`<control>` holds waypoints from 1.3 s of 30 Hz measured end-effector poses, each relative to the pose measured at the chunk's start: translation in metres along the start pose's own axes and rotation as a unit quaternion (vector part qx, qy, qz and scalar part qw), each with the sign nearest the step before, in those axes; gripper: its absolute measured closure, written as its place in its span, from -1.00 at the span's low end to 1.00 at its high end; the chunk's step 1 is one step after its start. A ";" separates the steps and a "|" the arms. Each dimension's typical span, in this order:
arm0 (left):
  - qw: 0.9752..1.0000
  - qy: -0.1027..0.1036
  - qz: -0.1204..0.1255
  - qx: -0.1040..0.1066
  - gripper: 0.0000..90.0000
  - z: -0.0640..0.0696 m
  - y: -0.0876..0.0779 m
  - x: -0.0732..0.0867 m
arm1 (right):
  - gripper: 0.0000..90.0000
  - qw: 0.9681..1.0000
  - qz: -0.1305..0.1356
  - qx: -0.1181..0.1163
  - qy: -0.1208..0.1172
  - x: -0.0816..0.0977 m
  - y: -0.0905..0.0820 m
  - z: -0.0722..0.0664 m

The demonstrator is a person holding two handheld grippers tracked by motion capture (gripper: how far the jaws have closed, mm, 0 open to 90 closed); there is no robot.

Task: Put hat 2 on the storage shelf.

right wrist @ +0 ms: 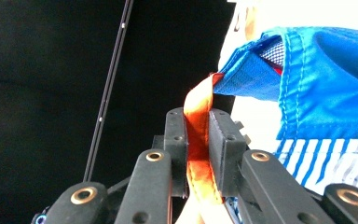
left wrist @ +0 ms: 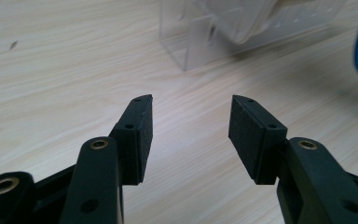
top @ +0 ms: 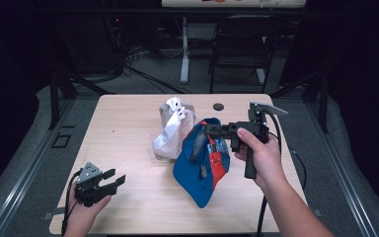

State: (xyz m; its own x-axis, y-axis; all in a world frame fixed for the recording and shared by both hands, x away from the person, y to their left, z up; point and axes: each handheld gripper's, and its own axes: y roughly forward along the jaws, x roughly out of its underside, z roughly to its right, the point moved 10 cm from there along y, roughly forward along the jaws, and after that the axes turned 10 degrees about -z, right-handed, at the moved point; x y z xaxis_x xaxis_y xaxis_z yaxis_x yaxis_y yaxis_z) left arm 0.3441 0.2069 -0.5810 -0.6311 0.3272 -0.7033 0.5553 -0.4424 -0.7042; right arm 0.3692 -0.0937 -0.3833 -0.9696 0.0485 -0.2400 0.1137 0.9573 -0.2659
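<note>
— Pinching an orange strap [right wrist: 198, 140] between closed jaws, the right gripper [top: 208, 130] lifts a blue cap [top: 202, 165] above the table [top: 128, 133].

— And the left gripper [top: 113, 178]?

— Jaws apart, empty, at seven o'clock. A white cap [top: 172, 131] sits at eleven o'clock of the blue one.

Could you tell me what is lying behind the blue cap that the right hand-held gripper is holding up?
Behind the blue cap lies a white cap, resting on a clear plastic stand. The blue cap covers the white cap's right side, so that part cannot be seen.
</note>
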 end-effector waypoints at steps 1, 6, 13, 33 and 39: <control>1.000 0.010 0.000 0.006 0.13 0.006 0.000 -0.003 | 0.74 1.000 0.003 0.001 -0.001 -0.001 -0.002 0.000; 0.998 0.055 0.001 0.024 0.16 0.039 0.004 -0.019 | 0.74 1.000 0.010 0.009 0.001 -0.008 -0.010 -0.002; 0.993 0.106 0.010 0.046 0.11 0.088 0.010 -0.048 | 0.74 1.000 0.015 0.019 -0.002 -0.015 -0.021 -0.006; 0.974 0.186 0.045 0.125 0.04 0.216 0.035 -0.136 | 0.74 0.998 0.058 0.035 0.001 -0.044 -0.053 -0.012; 0.971 0.196 0.049 0.128 0.01 0.230 0.038 -0.146 | 0.74 0.997 0.070 0.040 0.000 -0.052 -0.059 -0.014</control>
State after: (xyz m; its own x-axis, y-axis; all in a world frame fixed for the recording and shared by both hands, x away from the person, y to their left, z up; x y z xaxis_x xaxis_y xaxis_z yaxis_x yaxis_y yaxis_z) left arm 0.3327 -0.0496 -0.4831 -0.3002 0.5437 -0.7838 0.4173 -0.6640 -0.6205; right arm 0.4096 -0.1484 -0.3425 -0.9430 0.1796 -0.2802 0.2644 0.9156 -0.3029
